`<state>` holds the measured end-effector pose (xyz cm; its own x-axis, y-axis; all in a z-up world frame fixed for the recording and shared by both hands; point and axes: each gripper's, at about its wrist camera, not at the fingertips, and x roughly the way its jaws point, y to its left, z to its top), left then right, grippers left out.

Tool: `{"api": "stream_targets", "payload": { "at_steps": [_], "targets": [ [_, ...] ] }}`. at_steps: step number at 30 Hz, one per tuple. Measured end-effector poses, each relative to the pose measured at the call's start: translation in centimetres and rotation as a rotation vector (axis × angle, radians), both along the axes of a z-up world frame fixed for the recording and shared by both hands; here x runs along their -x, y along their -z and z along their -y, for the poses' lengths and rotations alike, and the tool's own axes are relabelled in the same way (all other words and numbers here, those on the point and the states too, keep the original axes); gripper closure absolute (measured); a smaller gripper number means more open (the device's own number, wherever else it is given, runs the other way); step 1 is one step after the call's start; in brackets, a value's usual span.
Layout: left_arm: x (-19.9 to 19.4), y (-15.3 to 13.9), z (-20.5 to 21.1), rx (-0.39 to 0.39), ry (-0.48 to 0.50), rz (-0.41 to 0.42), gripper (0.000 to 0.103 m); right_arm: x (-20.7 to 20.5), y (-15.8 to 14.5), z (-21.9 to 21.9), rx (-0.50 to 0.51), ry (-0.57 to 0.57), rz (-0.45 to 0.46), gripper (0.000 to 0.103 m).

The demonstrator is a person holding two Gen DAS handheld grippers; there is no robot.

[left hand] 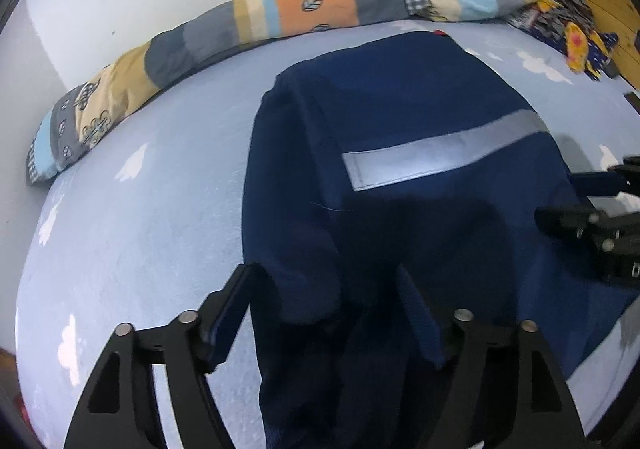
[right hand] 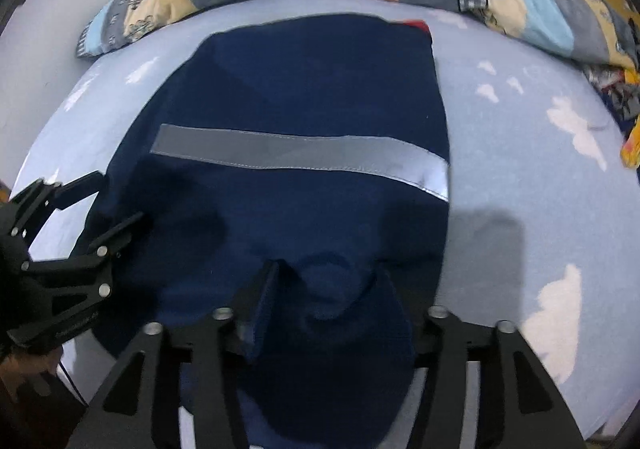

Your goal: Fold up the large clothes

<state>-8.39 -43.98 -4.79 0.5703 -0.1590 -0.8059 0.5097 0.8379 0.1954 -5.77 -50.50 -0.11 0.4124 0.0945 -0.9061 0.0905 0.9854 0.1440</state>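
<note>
1 navy garment [left hand: 400, 121] spread on the bed [left hand: 140, 209], near hem bunched between both tools, left tool [left hand: 328, 289] and right tool [right hand: 326, 281] each spread wide, fabric not pinched

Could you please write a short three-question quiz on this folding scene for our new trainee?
1. True or false: the left gripper and the right gripper both have their fingers spread, with navy cloth bunched between them.
2. What runs across the navy garment: A) a grey reflective strip, B) a row of buttons, C) a zip?
3. Fill in: the patchwork pillow lies along the ___ edge of the cloud-print sheet.

Key: 1 true; 2 A; 3 far (by the wall).
</note>
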Motion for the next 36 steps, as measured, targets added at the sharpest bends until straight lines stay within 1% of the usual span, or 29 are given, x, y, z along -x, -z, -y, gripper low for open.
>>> {"api": "stream_targets", "payload": {
  "at_steps": [1, 3, 5, 7, 9, 10, 11, 12, 13, 15, 17, 23, 33, 36],
  "targets": [
    [0.1, -0.7, -0.8, 0.003, -0.011, 0.005, 0.022, 0.0, 0.1, -0.1, 0.006, 0.000, 0.001, 0.035],
    [0.4, -0.9, -1.1, 0.024, -0.052, 0.008, 0.021, 0.2, -0.2, -0.3, 0.017, 0.002, 0.016, 0.035],
    [1.1, -1.2, -1.6, 0.048, -0.094, 0.001, 0.023, 1.2, -1.1, -0.2, 0.012, 0.015, 0.037, 0.039],
    [2.6, -1.7, -2.4, 0.072, -0.121, -0.004, 0.025, 3.1, -2.3, -0.2, 0.006, 0.035, 0.073, 0.044],
    [4.2, -2.2, -2.7, 0.102, -0.132, 0.001, 0.025, 5.1, -3.0, -0.4, 0.010, 0.046, 0.095, 0.046],
    [5.0, -2.5, -2.8, 0.108, -0.131, 0.016, 0.025, 5.9, -3.2, -0.5, 0.016, 0.051, 0.104, 0.051],
    [5.2, -2.6, -2.8, 0.105, -0.130, 0.027, 0.025, 6.7, -3.4, -0.6, 0.020, 0.053, 0.109, 0.059],
    [6.0, -2.8, -2.8, 0.099, -0.128, 0.042, 0.025, 7.5, -3.5, -0.8, 0.021, 0.045, 0.112, 0.064],
    [6.5, -2.9, -2.8, 0.099, -0.128, 0.051, 0.025, 7.8, -3.5, -0.9, 0.030, 0.040, 0.109, 0.071],
    [7.3, -2.8, -2.7, 0.101, -0.121, 0.049, 0.025, 8.4, -3.3, -1.2, 0.035, 0.035, 0.105, 0.071],
    [7.5, -2.6, -2.8, 0.093, -0.122, 0.046, 0.025, 8.1, -2.7, -1.4, 0.038, 0.032, 0.083, 0.071],
    [7.0, -2.1, -3.2, 0.082, -0.125, 0.021, 0.023, 7.3, -1.2, -2.0, 0.051, 0.026, 0.042, 0.070],
    [6.4, -1.5, -2.9, 0.059, -0.129, 0.019, 0.023, 7.1, -0.6, -2.7, 0.084, 0.005, 0.036, 0.069],
    [6.5, -1.6, -3.0, 0.073, -0.150, 0.016, 0.023, 7.3, -0.8, -2.8, 0.090, 0.007, 0.042, 0.069]
  ]
}}
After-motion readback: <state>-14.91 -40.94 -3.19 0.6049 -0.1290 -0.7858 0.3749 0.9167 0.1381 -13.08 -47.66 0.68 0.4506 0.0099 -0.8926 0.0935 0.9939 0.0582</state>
